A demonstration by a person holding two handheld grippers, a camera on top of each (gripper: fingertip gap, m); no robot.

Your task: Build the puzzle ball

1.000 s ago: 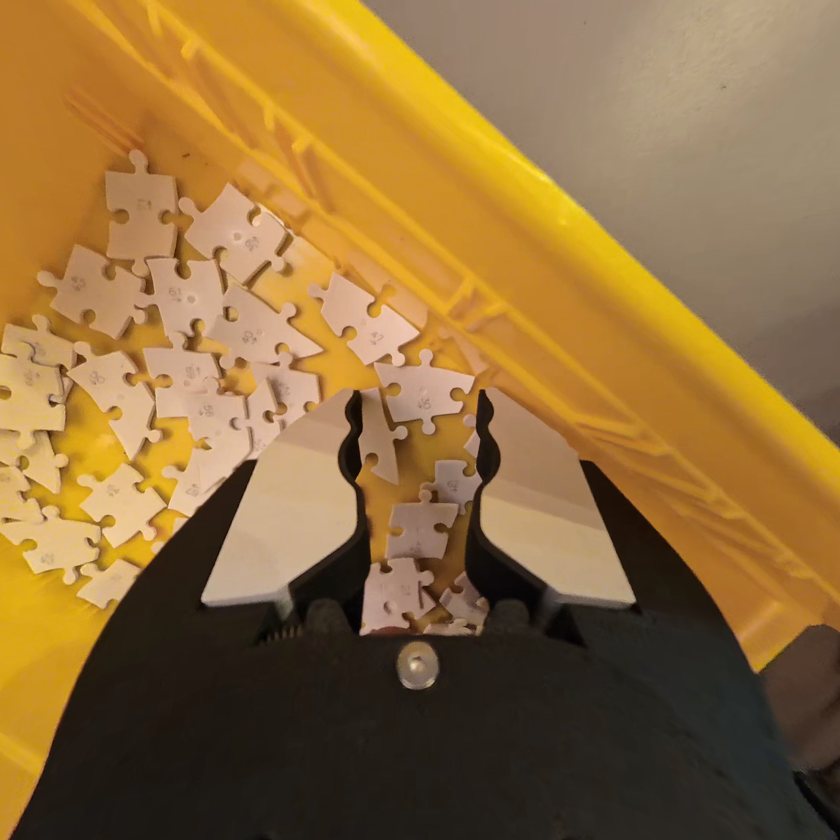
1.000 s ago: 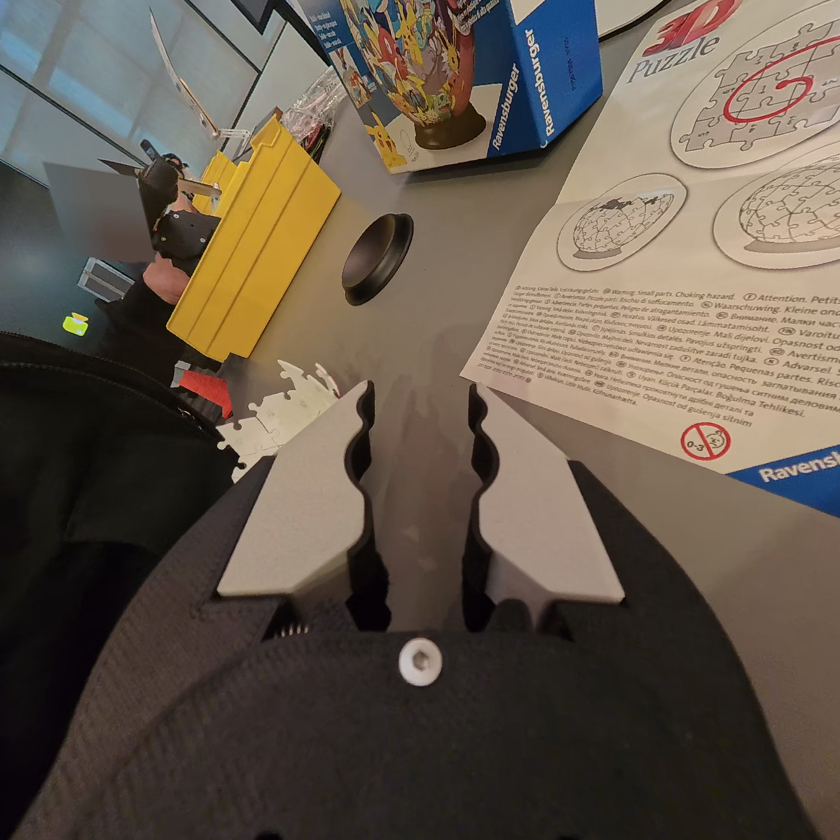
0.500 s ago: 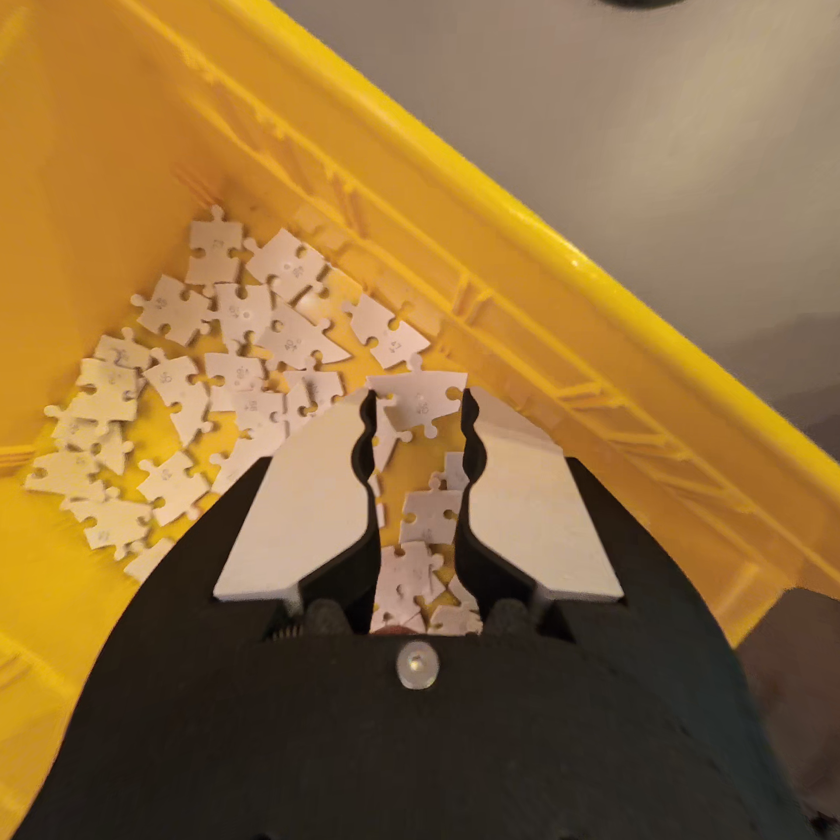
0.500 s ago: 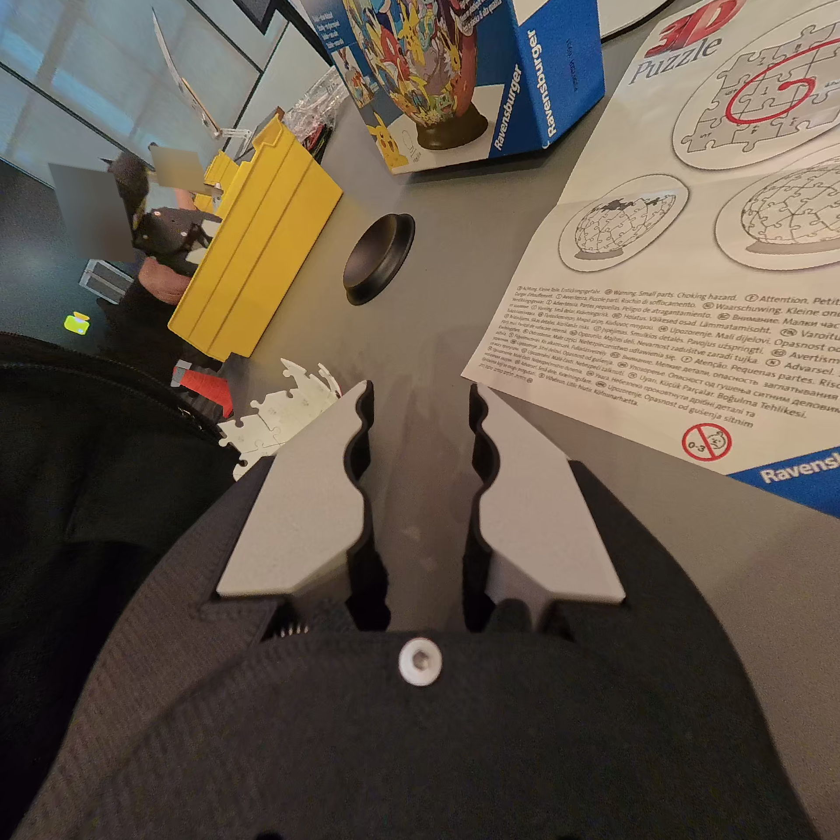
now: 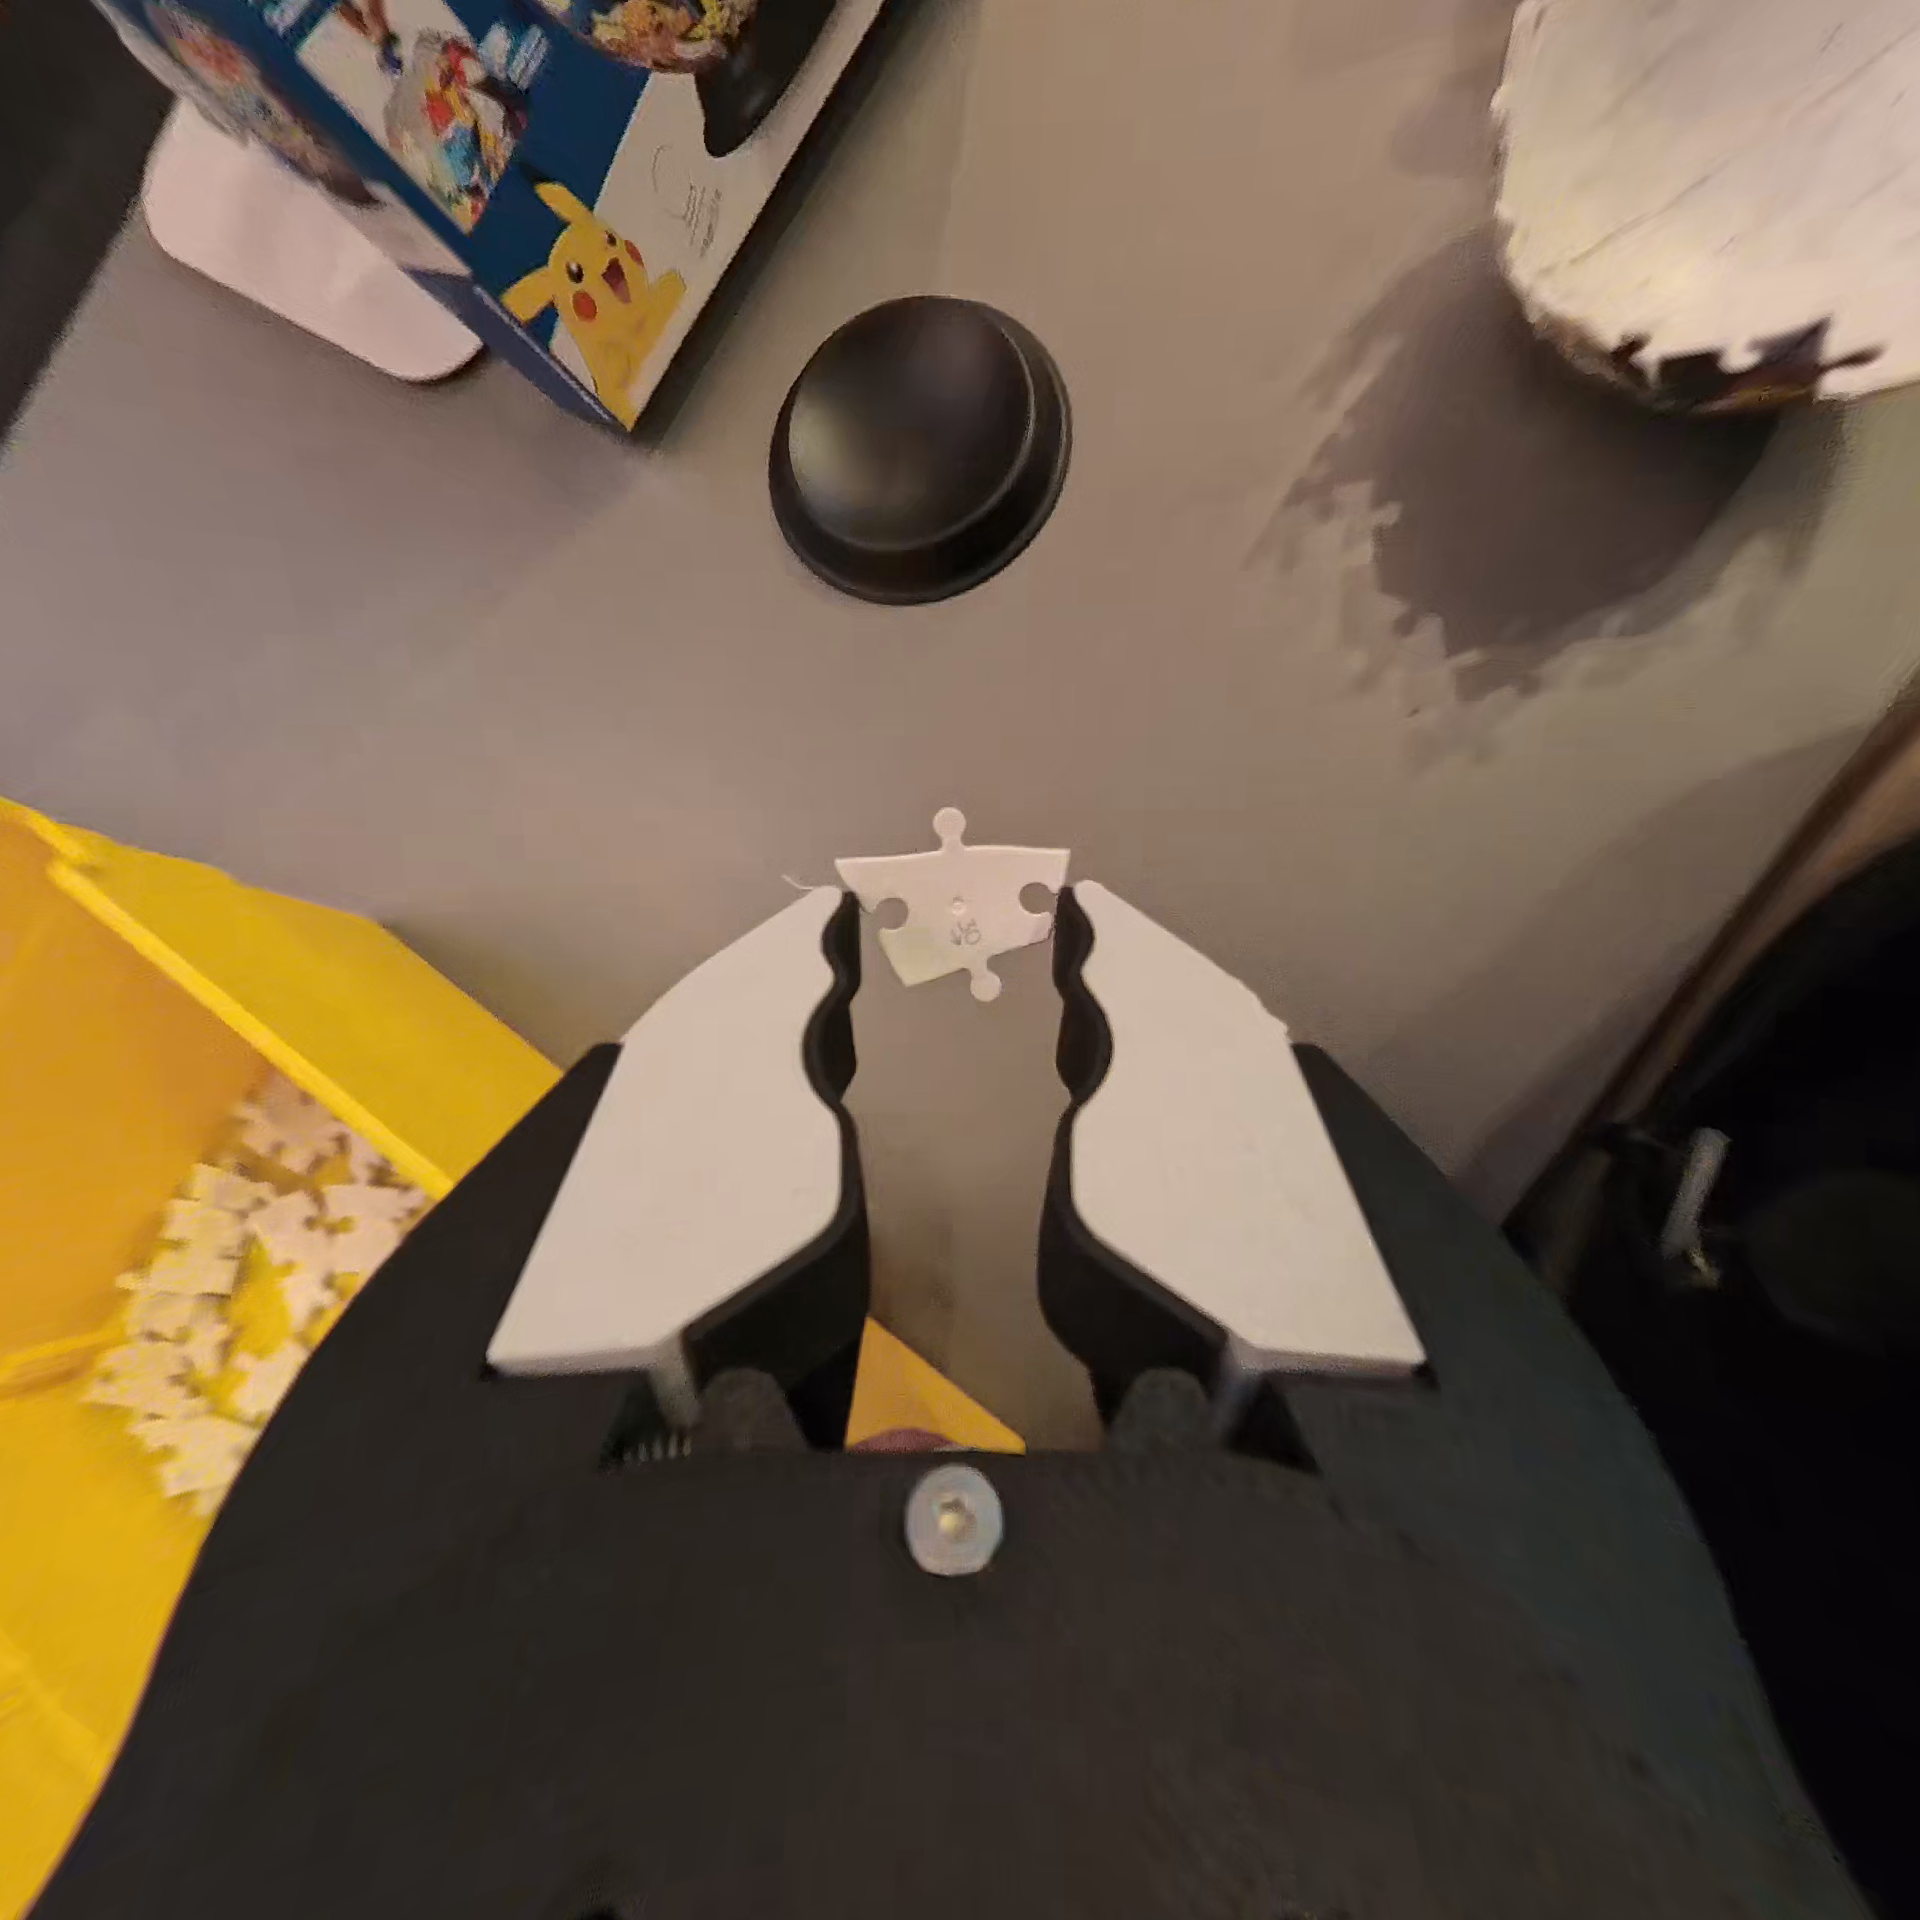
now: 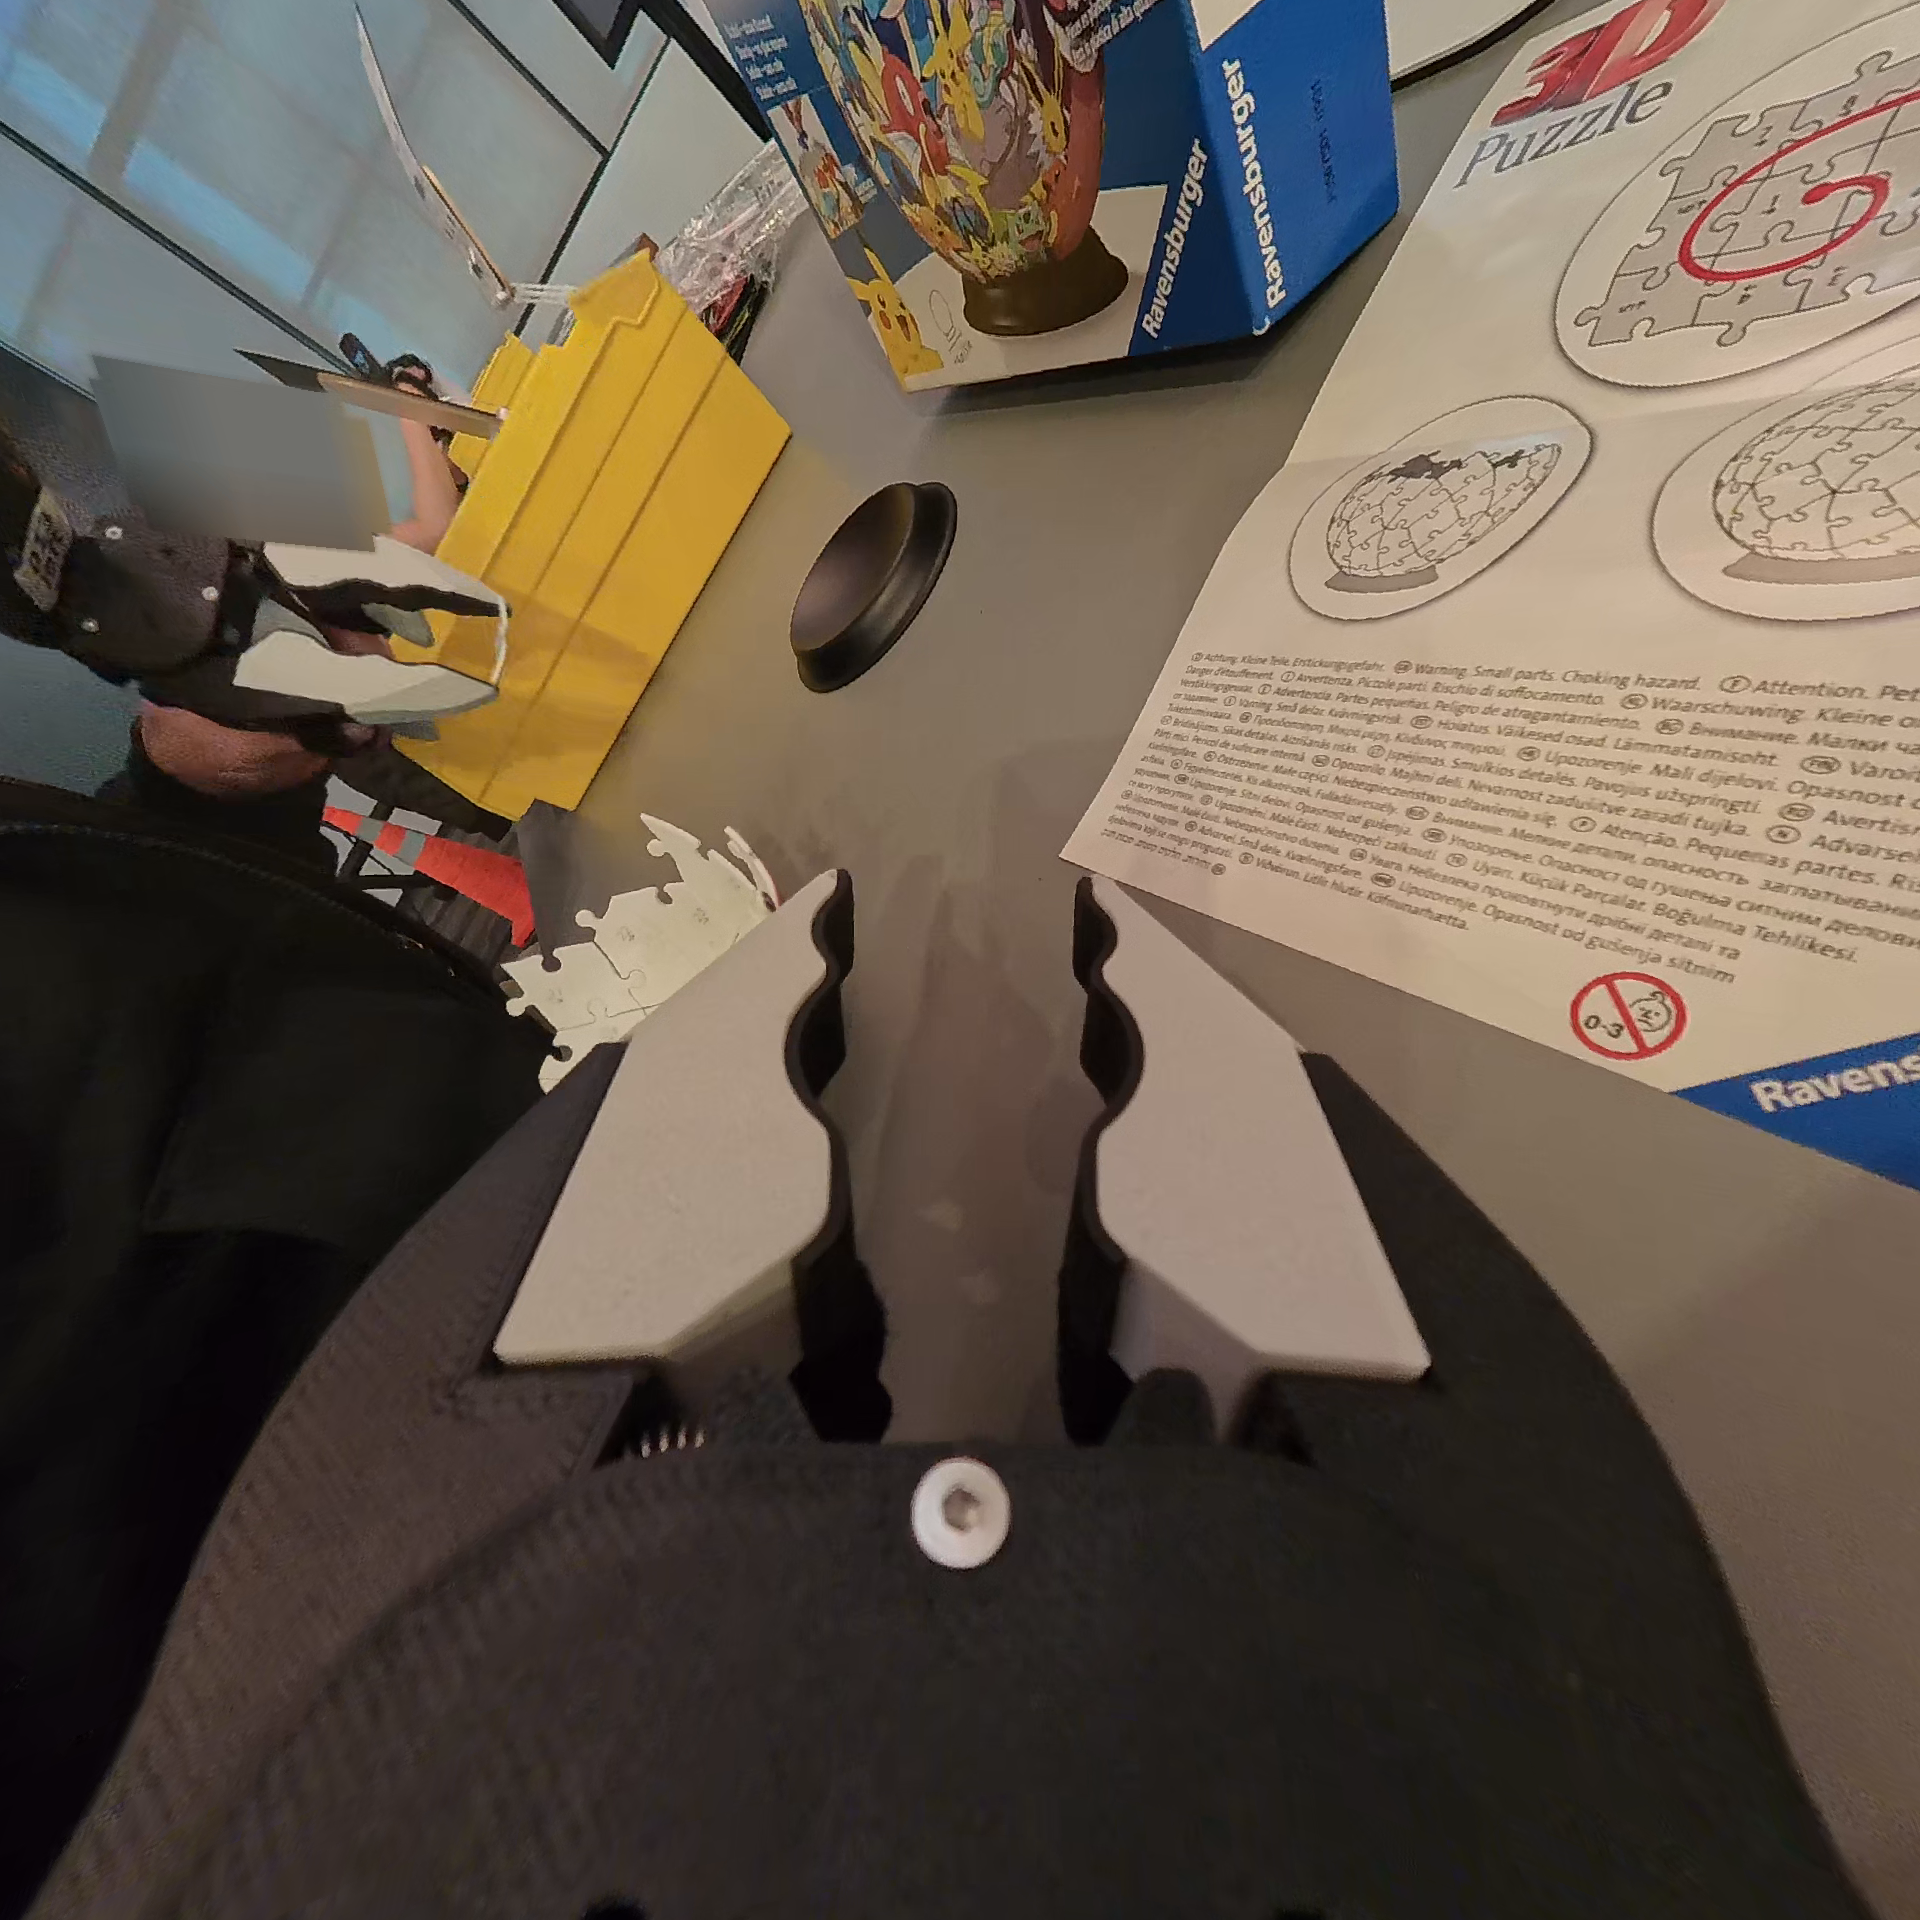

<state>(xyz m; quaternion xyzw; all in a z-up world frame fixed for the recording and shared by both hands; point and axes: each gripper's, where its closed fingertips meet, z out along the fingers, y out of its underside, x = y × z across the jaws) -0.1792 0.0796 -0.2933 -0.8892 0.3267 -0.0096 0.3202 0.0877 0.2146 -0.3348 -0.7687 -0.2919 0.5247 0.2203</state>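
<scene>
One puzzle piece (image 5: 956, 914), white side up, is pinched at its two side edges between the tips of your left gripper (image 5: 956, 909); it bears small printed marks, as do the loose pieces (image 5: 249, 1247) heaped in the yellow bin (image 5: 343, 997) below and left of that gripper. Ahead of the tips lies the black round stand (image 5: 920, 452) on the grey table (image 5: 416, 675). Beyond it, up and left, stands the blue puzzle box (image 5: 499, 177), printed with cartoon figures and lettering. Far up and right, blurred, sits the part-built ball shell (image 5: 1704, 197), white inside facing you.

Your right gripper (image 6: 956, 914) is empty, fingers spread apart over bare table. Its view alone shows the instruction sheet (image 6: 1558, 644) ahead and right, with ball diagrams, a red spiral arrow, dense small print in many scripts and a red round prohibition sign. It also shows the box's blue side panel with brand lettering, a second curved run of joined white pieces (image 6: 644, 956) just left of the left fingertip, and your left gripper far off to the left in front of the bin, piece edge-on between its tips
</scene>
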